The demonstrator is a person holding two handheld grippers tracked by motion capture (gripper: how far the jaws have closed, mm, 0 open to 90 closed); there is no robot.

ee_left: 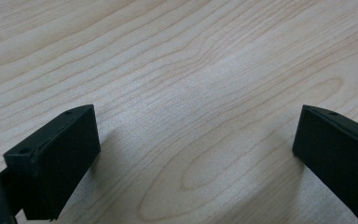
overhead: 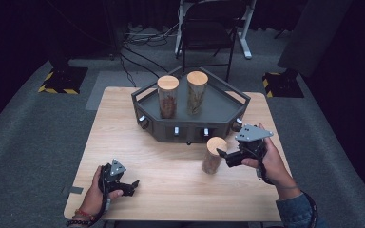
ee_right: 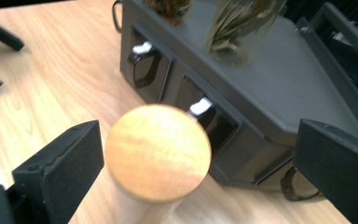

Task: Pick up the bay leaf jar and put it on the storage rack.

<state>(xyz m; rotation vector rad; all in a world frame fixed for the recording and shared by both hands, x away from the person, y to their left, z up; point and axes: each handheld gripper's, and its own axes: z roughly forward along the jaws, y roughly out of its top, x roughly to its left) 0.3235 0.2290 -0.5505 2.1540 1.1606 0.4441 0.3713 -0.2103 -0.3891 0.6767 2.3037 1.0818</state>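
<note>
One jar [overhead: 214, 155] is stood upright on the worktop [overhead: 171, 175], just left of the right claw [overhead: 224, 155], whose jaws are spread wide around its lid, nothing gripped. The left claw [overhead: 132, 186] is held open and empty, well apart.

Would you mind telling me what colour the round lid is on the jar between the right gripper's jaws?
Light wooden tan round lid, best in the right gripper view.

A wooden-lidded jar [ee_right: 157, 151] is seen low in the frame between the wide-spread jaws of the right gripper [ee_right: 200, 172], nearer the left one. A grey rack [ee_right: 270, 88] is spread across the upper right.
</note>
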